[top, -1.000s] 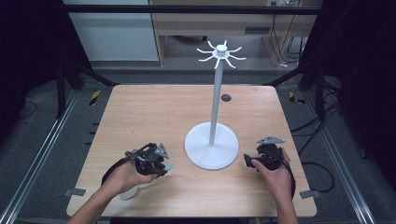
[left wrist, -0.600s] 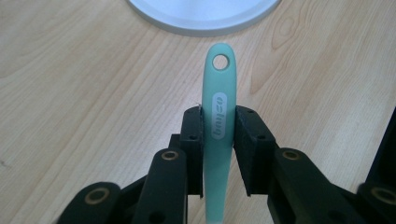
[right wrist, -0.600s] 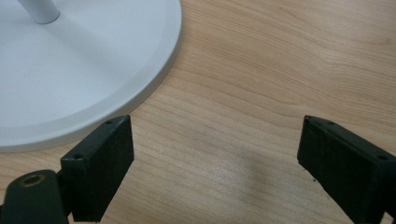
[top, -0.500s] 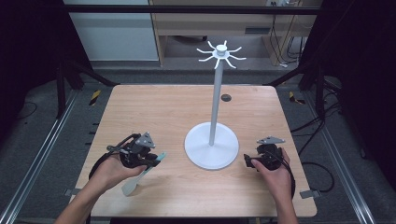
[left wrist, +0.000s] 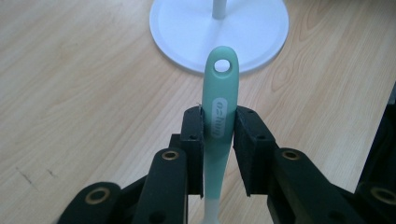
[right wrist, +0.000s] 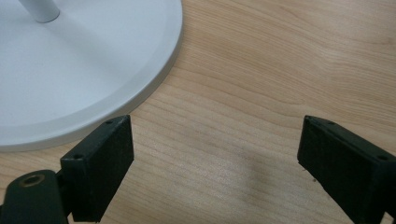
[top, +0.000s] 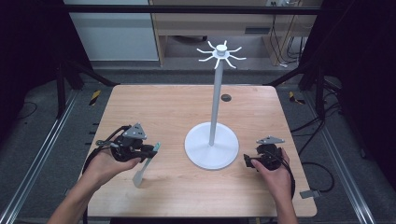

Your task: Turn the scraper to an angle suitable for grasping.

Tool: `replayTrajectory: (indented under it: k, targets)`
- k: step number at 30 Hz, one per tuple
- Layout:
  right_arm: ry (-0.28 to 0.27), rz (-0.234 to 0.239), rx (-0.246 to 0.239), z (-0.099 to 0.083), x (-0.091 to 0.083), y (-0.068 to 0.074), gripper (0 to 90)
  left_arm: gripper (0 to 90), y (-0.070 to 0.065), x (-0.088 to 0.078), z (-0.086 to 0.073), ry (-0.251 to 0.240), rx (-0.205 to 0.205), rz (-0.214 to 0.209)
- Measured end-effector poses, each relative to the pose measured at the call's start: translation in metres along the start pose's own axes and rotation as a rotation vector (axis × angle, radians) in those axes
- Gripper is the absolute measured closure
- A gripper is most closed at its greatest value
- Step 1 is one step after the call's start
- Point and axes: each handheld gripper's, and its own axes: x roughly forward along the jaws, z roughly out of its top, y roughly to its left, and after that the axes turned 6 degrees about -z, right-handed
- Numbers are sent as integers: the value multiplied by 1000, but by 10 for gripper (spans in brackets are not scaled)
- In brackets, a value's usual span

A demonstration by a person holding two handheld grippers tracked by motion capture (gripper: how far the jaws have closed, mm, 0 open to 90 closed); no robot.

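While the black pads (left wrist: 192,140) are pinching its mint-green handle, the spatula (left wrist: 219,107) is hanging from the left gripper (top: 149,150), blade end pointing down toward the wooden table (top: 173,107) and hole end poking out toward the white stand (top: 211,150). The right gripper (top: 248,162) is sitting just beside the stand's round base, jaws spread wide with nothing between them, low over the bare wood.
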Motion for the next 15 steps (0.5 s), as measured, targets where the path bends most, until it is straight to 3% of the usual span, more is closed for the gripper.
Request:
replayTrajectory:
  k: [4,15]
  targets:
    - [3,0,0,0,0,0,111,741,1,-6,4,-62,-9,16]
    - [5,0,-3,0,0,0,111,742,3,-12,10,-148,-20,36]
